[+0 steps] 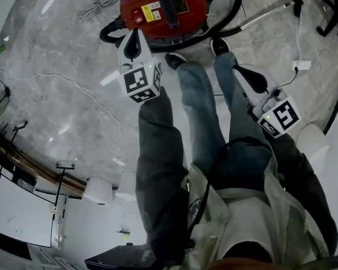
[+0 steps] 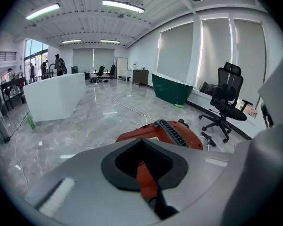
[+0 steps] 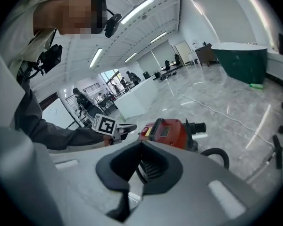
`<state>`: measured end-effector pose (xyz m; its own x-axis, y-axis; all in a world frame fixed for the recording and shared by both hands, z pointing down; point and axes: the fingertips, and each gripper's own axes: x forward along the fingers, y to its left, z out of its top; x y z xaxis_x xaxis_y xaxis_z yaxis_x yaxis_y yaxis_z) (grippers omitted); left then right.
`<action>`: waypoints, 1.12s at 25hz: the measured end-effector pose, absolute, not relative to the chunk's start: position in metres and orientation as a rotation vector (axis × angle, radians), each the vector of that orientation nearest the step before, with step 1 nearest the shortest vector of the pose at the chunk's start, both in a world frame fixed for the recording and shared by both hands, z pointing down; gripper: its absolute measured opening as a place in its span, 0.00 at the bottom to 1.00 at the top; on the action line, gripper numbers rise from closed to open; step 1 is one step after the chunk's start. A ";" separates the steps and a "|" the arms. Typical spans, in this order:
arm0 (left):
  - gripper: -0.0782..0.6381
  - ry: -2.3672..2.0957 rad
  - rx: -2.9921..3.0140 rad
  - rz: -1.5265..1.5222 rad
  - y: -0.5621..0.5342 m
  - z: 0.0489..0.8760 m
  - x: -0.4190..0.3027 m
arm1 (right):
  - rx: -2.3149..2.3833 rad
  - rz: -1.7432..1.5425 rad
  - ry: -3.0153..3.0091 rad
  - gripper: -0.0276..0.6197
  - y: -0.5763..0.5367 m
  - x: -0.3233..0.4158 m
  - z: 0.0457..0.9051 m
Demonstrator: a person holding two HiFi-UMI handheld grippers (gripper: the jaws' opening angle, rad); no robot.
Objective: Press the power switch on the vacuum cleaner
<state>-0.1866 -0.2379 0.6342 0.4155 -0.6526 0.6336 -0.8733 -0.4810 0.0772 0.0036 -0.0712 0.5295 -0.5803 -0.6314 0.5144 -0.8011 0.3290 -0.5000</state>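
Observation:
The red vacuum cleaner [image 1: 163, 7] stands on the floor in front of the person's feet. It has a black grille on top and a round red switch [image 1: 136, 17] on its left side. My left gripper [image 1: 134, 34] is shut and empty. Its tip is at the vacuum's near-left edge, just short of the switch, and I cannot tell if it touches. In the left gripper view the vacuum [image 2: 167, 133] shows just beyond the closed left gripper [image 2: 142, 147]. My right gripper [image 1: 240, 69] hangs shut and empty beside the right leg. The right gripper view shows the vacuum [image 3: 172, 133] beyond the right gripper [image 3: 141, 145].
A black hose [image 1: 231, 10] loops round the vacuum and a metal wand [image 1: 265, 16] runs off to the right. A coiled cable [image 1: 98, 5] lies at the back left and a white plug block [image 1: 302, 64] at the right. An office chair [image 2: 226, 102] stands nearby.

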 end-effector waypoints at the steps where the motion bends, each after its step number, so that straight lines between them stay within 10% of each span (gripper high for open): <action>1: 0.11 -1.292 2.302 0.779 -0.244 0.644 -0.185 | 1.298 1.103 -2.365 0.04 -0.072 -0.003 0.538; 28: 0.11 -1.252 2.251 0.796 -0.261 0.691 -0.187 | 1.229 1.211 -2.331 0.04 -0.056 -0.034 0.581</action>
